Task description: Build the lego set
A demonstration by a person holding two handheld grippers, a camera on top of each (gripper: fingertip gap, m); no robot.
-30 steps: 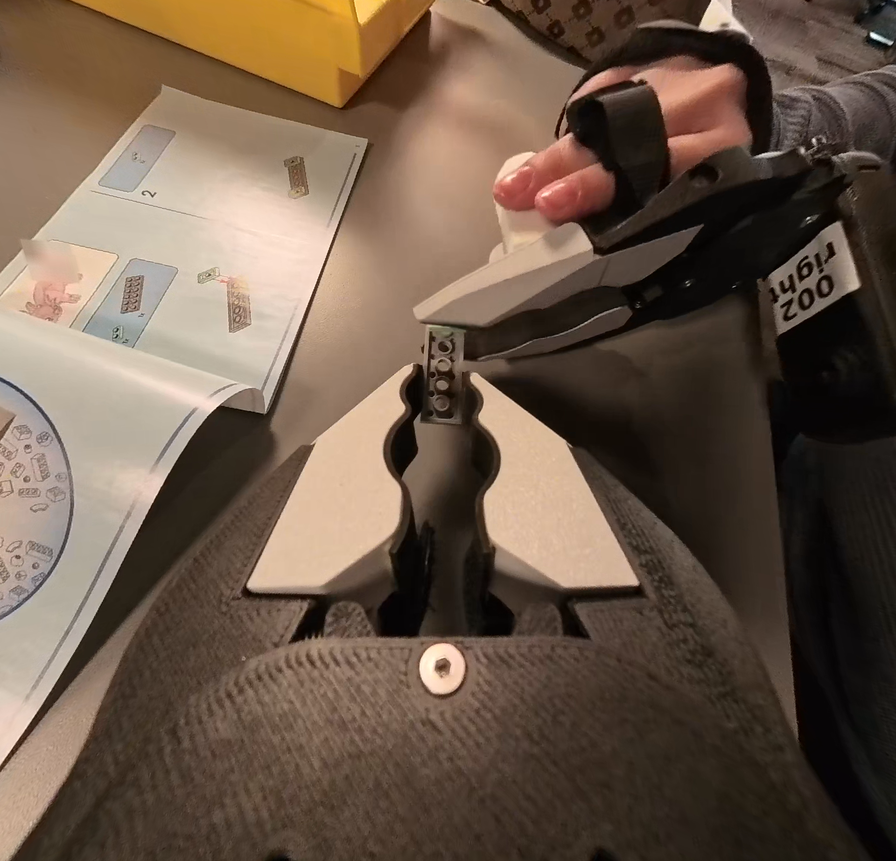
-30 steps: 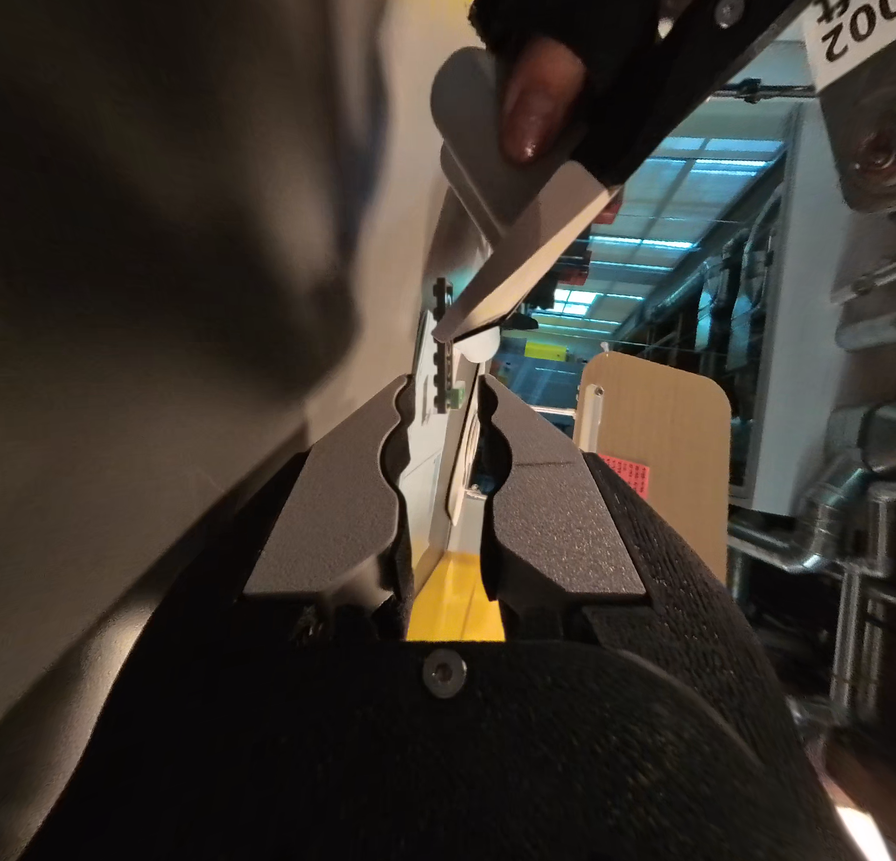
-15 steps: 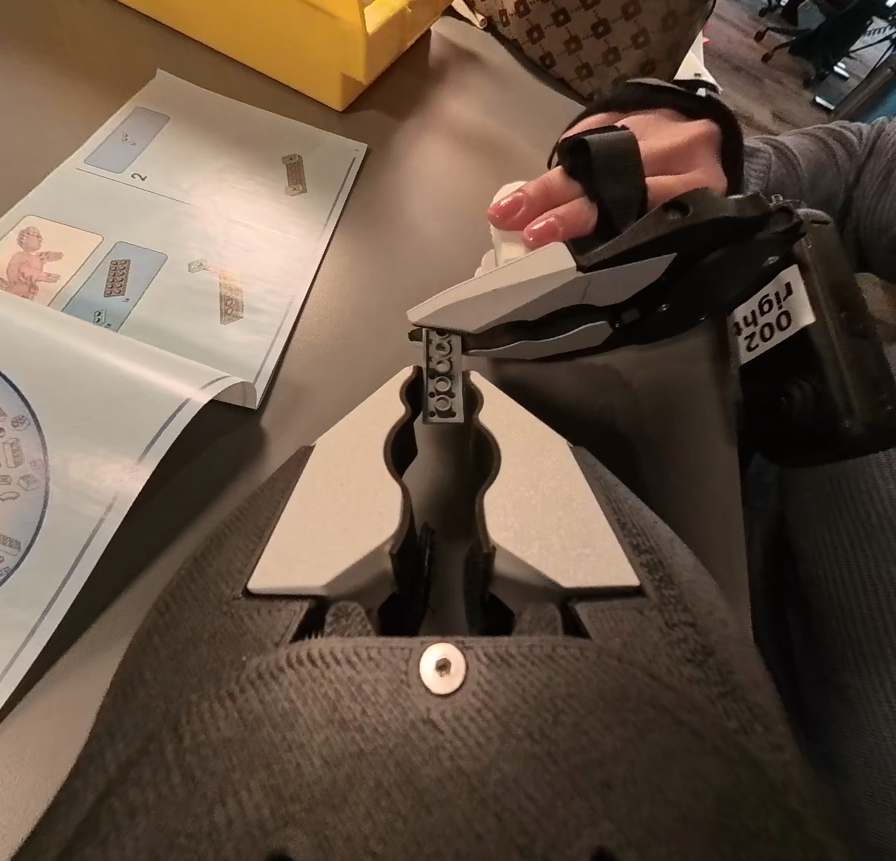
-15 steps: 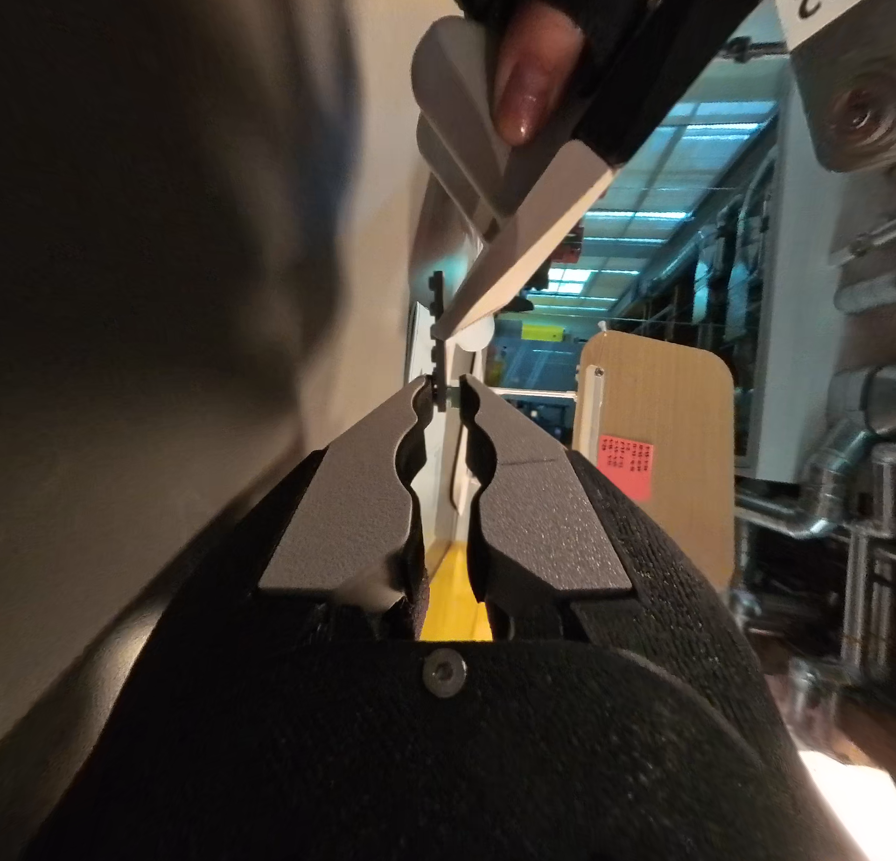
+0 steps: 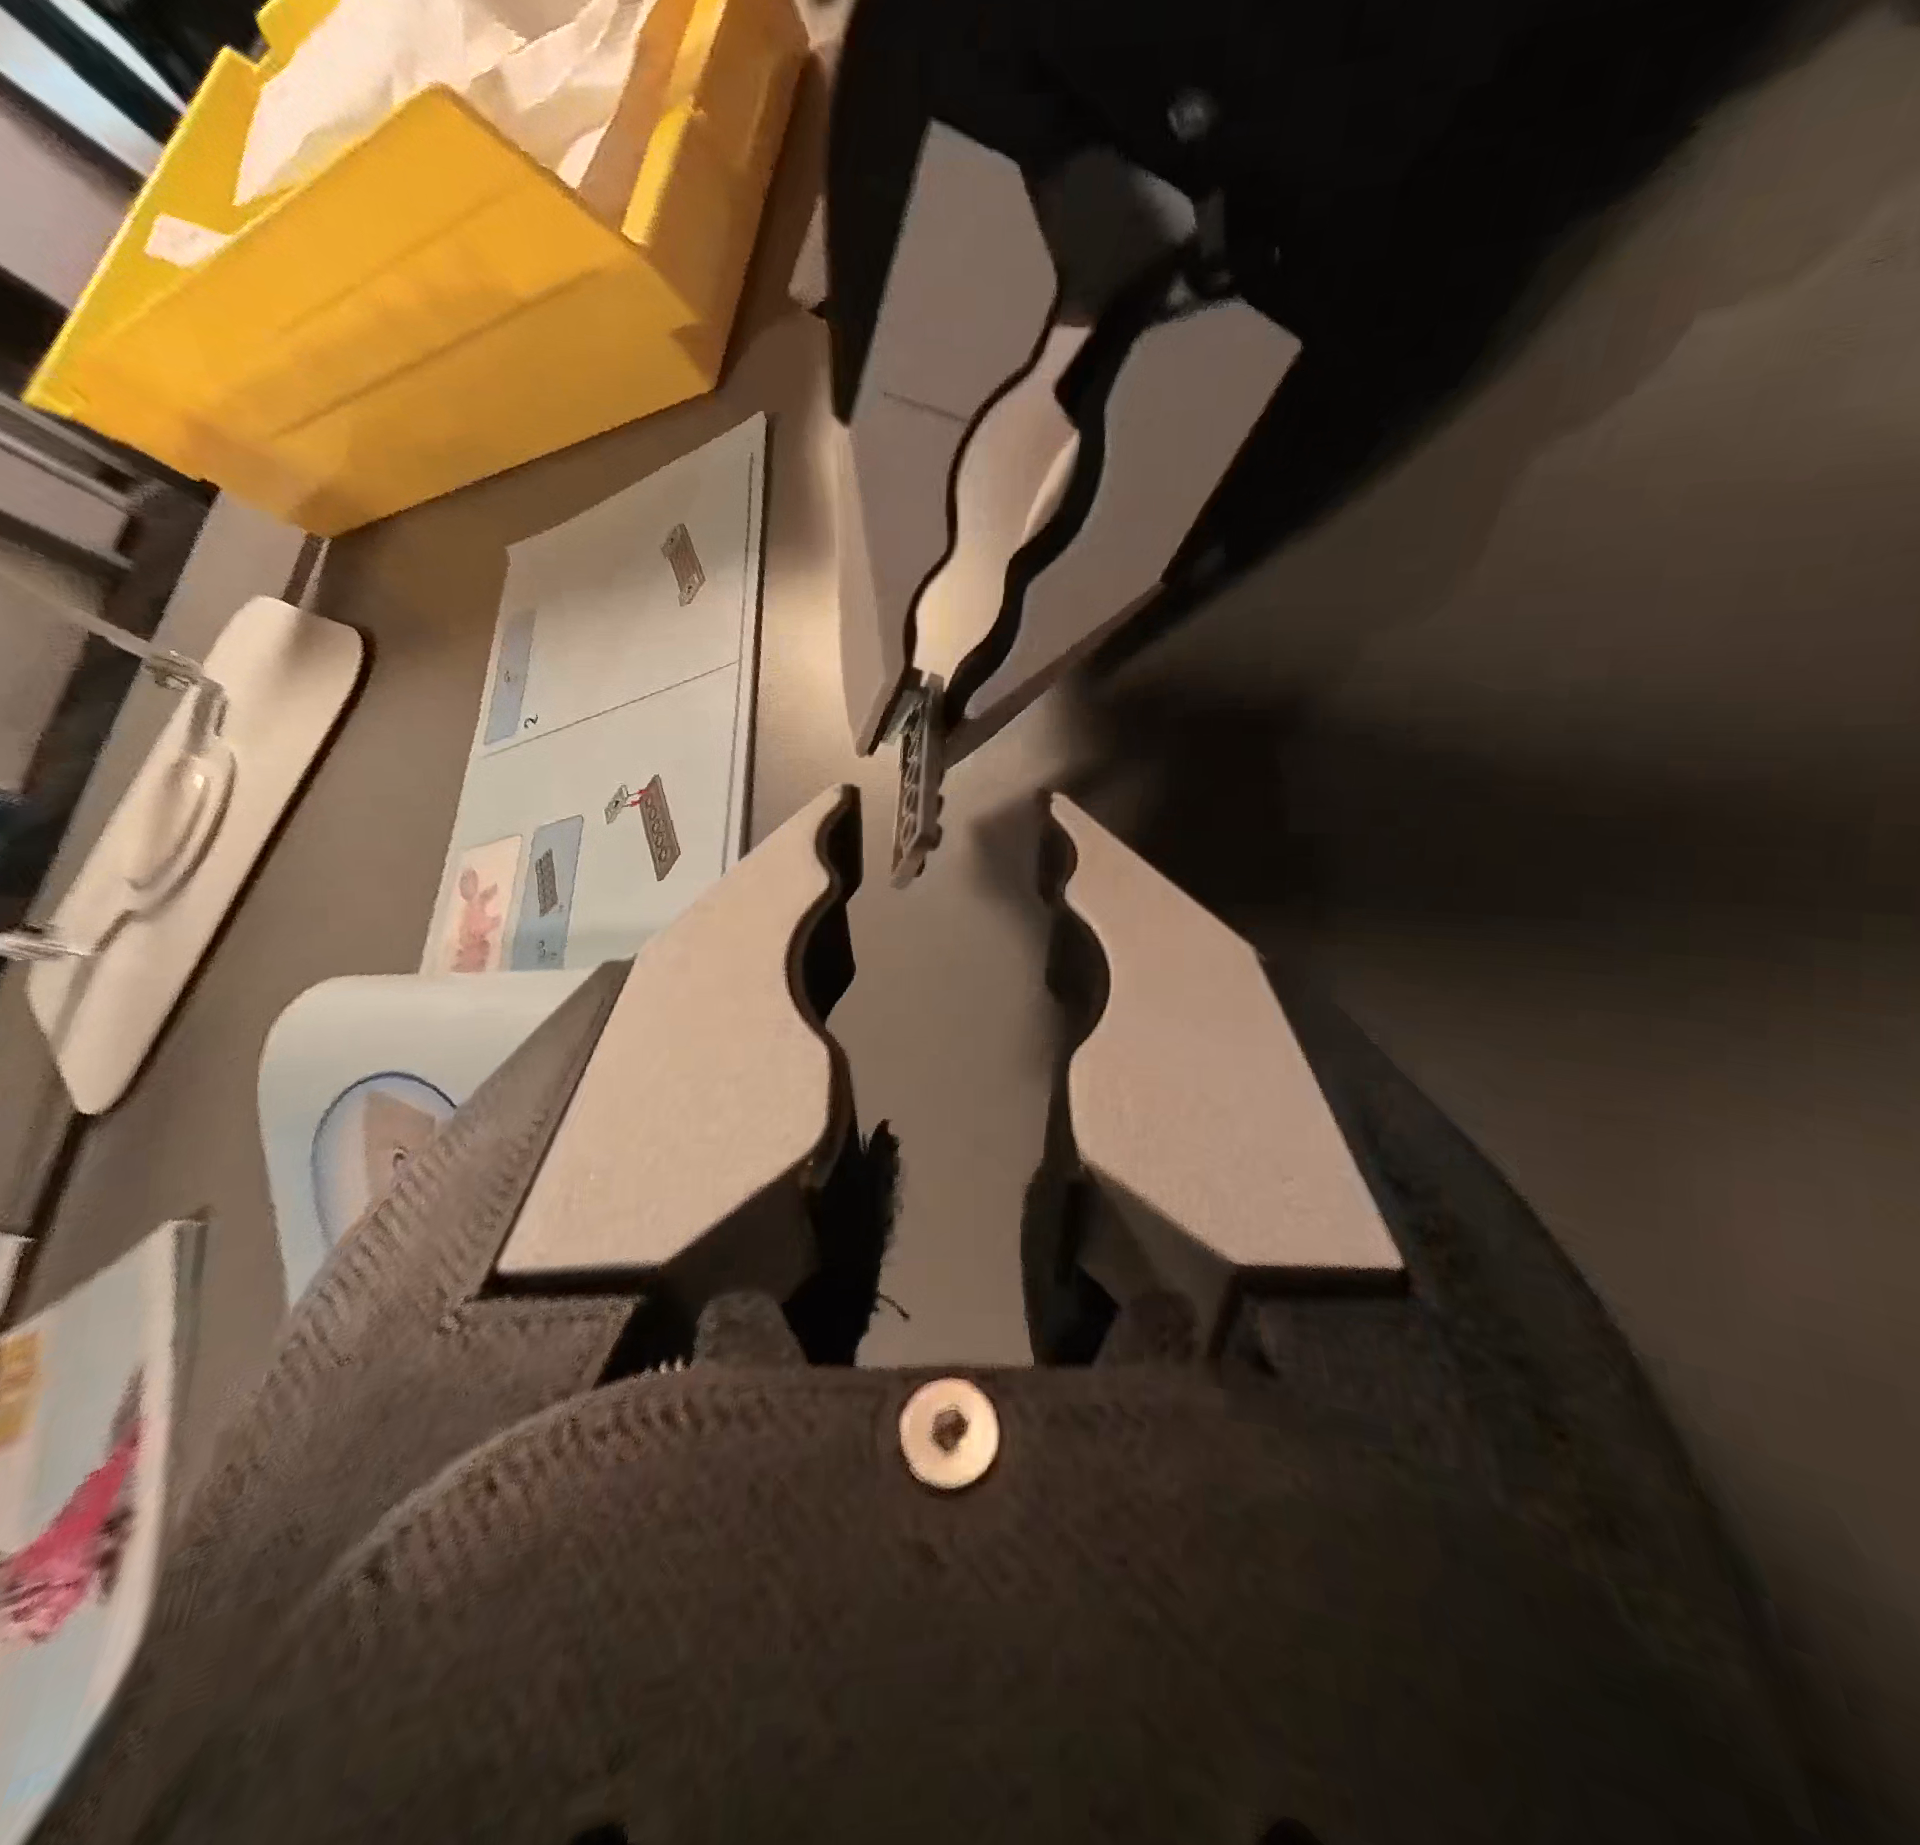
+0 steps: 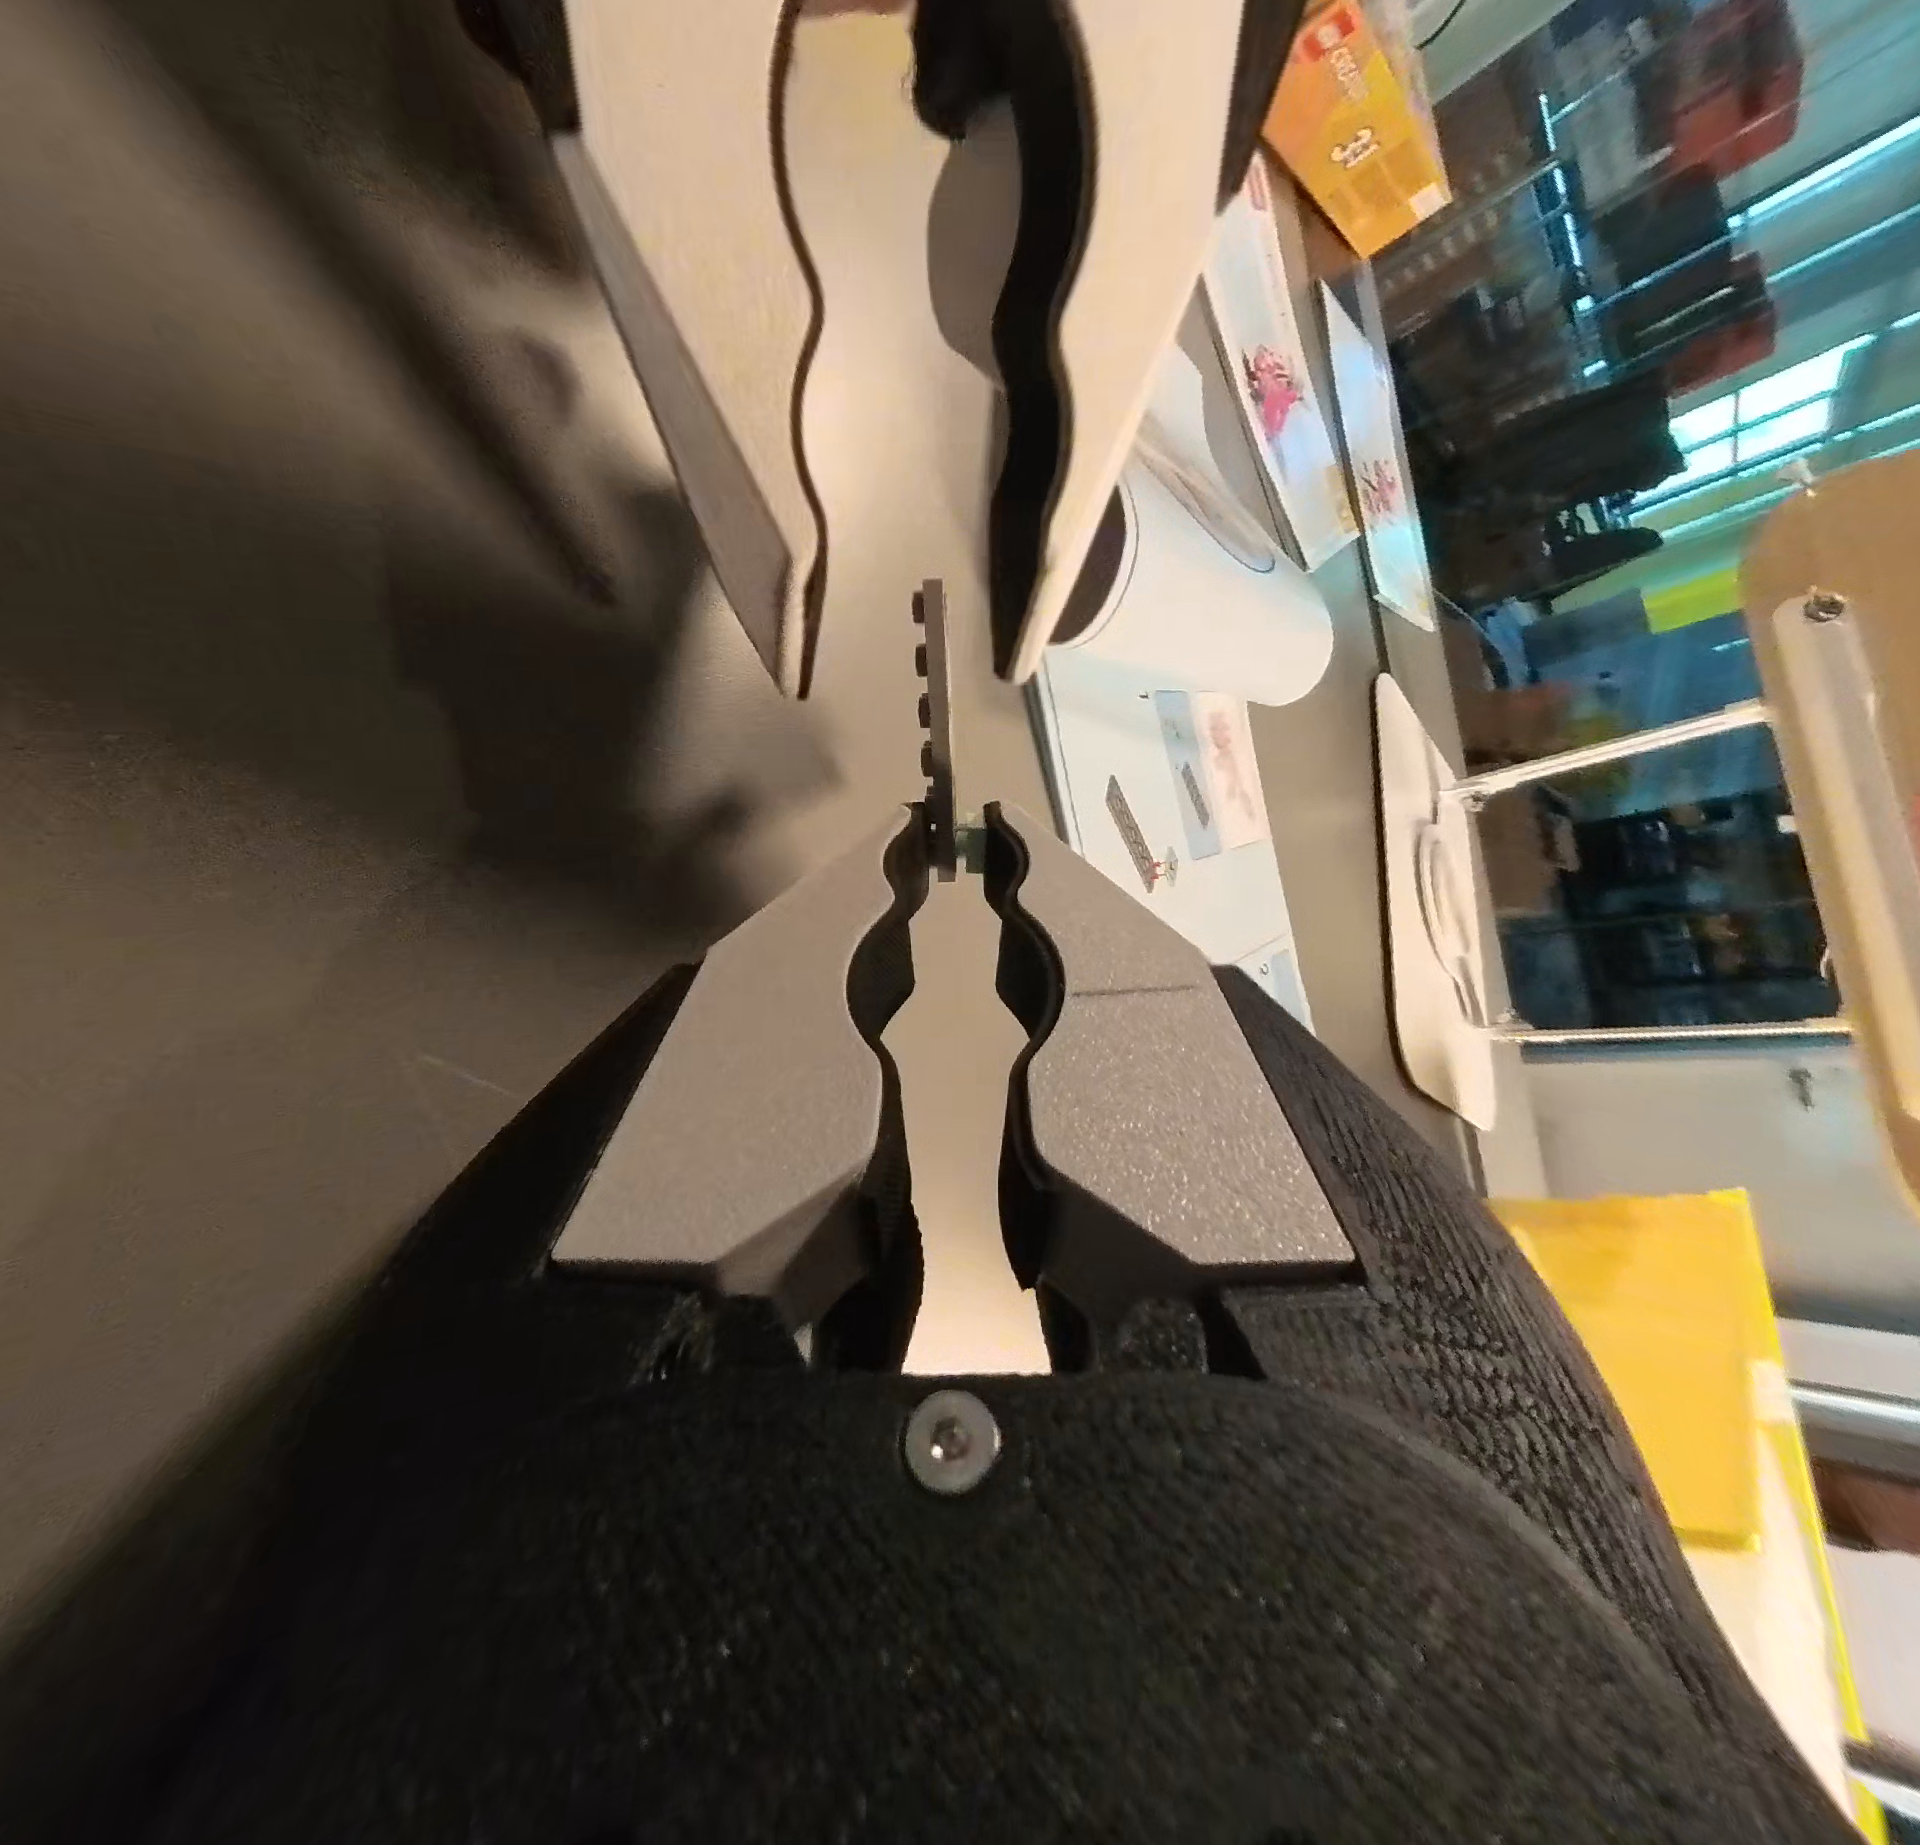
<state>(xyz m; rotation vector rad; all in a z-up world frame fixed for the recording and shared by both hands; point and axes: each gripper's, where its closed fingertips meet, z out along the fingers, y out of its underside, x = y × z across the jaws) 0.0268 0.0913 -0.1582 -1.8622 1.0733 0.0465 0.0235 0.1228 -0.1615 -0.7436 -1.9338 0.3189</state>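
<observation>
I saw a yellow plastic bin (image 5: 416, 341) with white paper in it at the far left of the grey surface (image 5: 582, 465). Next to it lay an open building booklet with pale blue pages (image 5: 623, 694).

My left tongs (image 5: 951, 819) stood wide open. The small dark grey studded plate (image 5: 914, 808) hung between their two tips, and neither tip touched it. There was a gap on both sides.

My right tongs (image 6: 954, 839) were clenched on one end of that plate (image 6: 935, 715). Both pads pressed on it, and a tiny pale green piece (image 6: 971, 853) sat on the plate's flat side, squeezed under one pad. The rest of the plate stuck out in the air above the surface, into the open left tongs.

To do this step well, I thought I should keep the right squeeze firm and steady, because only one end was held. I should pull the left tongs straight back so a tip would not knock the plate crooked.
</observation>
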